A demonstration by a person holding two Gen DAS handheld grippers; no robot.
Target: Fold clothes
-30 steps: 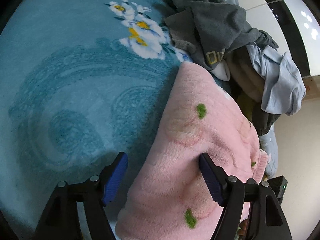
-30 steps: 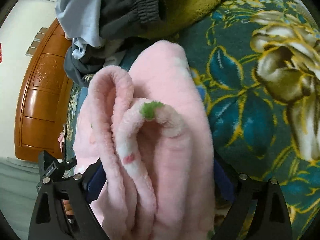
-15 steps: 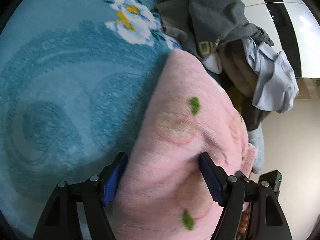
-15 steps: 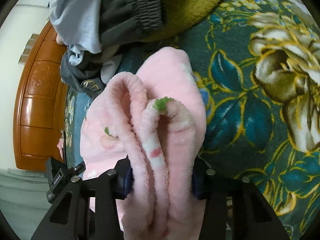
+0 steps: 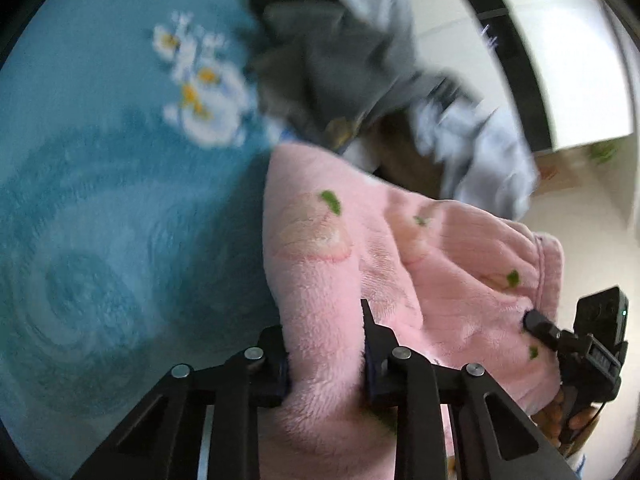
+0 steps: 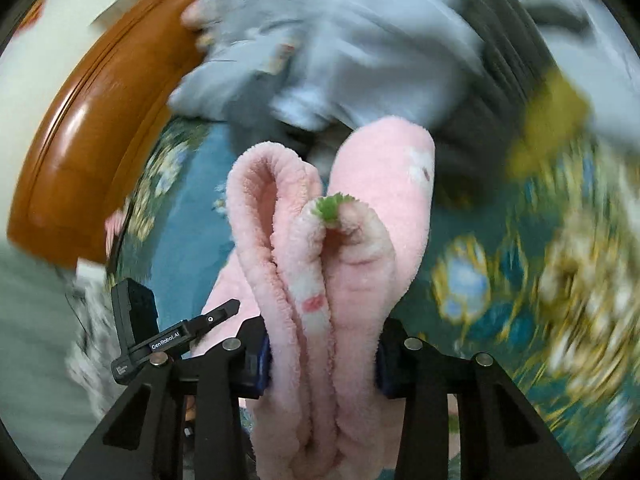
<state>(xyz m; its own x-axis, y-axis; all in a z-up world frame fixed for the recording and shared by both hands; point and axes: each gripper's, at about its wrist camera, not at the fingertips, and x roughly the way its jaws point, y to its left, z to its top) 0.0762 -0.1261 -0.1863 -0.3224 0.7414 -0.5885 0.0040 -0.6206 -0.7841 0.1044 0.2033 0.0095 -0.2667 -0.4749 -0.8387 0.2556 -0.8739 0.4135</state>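
A fluffy pink garment [image 5: 360,264] with green spots is held up between both grippers, off the blue floral blanket [image 5: 100,200]. My left gripper [image 5: 326,360] is shut on one bunched end of it. In the right wrist view the same pink garment [image 6: 332,280] shows as several thick folds, and my right gripper [image 6: 322,360] is shut on them. The right gripper's tip [image 5: 540,326] appears at the far edge of the garment in the left wrist view. The left gripper [image 6: 180,340] shows at lower left in the right wrist view.
A heap of grey clothes [image 5: 340,64] and pale blue clothes [image 5: 480,152] lies just beyond the pink garment. A mustard cloth [image 6: 548,128] lies on the dark floral blanket [image 6: 520,280]. A wooden headboard [image 6: 96,128] stands at the left. Both views are motion-blurred.
Both grippers have shut on the pink garment, the right first, then the left. The garment has been lifted and both cameras are swinging, blurring the background.
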